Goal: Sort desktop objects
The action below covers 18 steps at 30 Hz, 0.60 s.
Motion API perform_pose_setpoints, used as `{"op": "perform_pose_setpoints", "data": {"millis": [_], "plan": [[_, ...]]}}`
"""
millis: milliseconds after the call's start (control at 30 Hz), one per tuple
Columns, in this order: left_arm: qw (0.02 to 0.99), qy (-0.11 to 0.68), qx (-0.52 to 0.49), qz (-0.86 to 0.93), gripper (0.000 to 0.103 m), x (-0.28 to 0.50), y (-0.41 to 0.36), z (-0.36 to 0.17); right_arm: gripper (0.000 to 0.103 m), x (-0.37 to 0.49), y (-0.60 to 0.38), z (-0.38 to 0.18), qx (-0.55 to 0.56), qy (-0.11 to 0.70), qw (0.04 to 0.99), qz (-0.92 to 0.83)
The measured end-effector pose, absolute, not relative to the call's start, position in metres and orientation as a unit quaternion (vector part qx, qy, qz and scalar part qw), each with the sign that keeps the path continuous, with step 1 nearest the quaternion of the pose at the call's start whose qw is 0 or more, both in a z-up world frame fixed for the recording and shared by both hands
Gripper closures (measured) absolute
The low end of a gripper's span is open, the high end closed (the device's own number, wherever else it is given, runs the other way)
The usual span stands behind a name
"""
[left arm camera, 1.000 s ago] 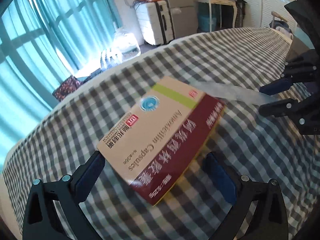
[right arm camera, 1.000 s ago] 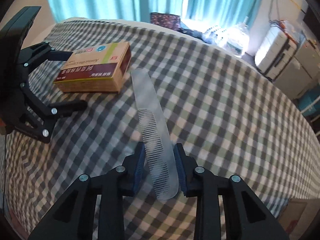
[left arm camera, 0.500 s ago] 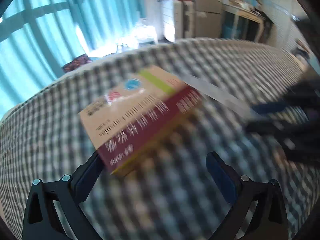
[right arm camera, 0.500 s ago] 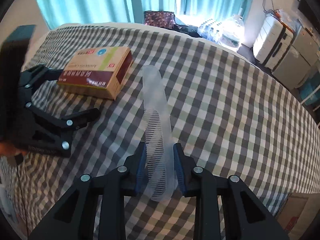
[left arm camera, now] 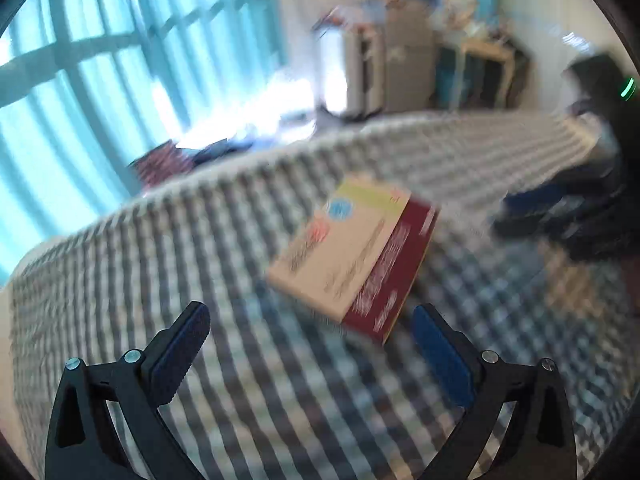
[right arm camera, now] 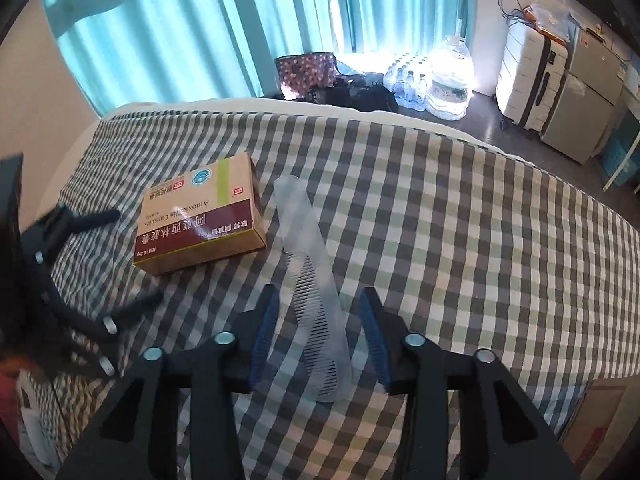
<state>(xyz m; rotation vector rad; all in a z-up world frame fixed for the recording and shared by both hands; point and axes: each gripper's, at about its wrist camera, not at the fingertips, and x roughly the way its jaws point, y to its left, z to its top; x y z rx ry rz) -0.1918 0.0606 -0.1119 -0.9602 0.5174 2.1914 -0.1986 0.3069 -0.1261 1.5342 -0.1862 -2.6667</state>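
Lying between the spread blue pads of the right gripper (right arm camera: 320,336), the clear comb (right arm camera: 310,288) is flat on the checked cloth (right arm camera: 460,248). The jaws are opening, and a gap is seen on each side of the comb, so no pad presses on it. This is judged to be a release at a chosen spot.

The comb's long axis runs straight away from the gripper. Its toothed end is nearest, and its plain handle end points toward the far edge. The teeth face the gripper's right.

Beyond and to the left, just beside the handle end, the medicine box (right arm camera: 200,220) is laid flat, roughly alongside the comb, as if grouped with it.

The left gripper (left arm camera: 316,352) is held wide open and empty, with the box just ahead of it, untouched.
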Motion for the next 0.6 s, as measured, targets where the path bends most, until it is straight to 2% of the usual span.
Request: {"op": "perform_pose_setpoints", "data": {"millis": [67,200,300,400,533,600], "plan": [[0.378,0.228,-0.366,0.819,0.0,-0.196,0.067,-0.11,0.059,-0.2,0.306,-0.13,0.505,-0.064,0.03,-0.86],[0.396,0.346,-0.351,0.775,0.0,-0.188,0.099,-0.124,0.059,-0.2,0.309,-0.135,0.516,-0.076,0.03,-0.853],[0.407,0.379,-0.339,0.759,0.0,-0.189,0.113,-0.136,0.059,-0.2,0.31,-0.137,0.517,-0.079,0.029,-0.852],[0.409,0.362,-0.367,0.753,0.0,-0.204,0.114,-0.15,0.059,-0.199,0.31,-0.14,0.518,-0.079,0.031,-0.851],[0.412,0.287,-0.426,0.752,0.0,-0.225,0.108,-0.16,0.059,-0.199,0.306,-0.144,0.519,-0.067,0.034,-0.851],[0.395,0.282,-0.431,0.761,0.0,-0.223,0.106,-0.161,0.059,-0.198,0.301,-0.146,0.521,-0.052,0.034,-0.851]]}}
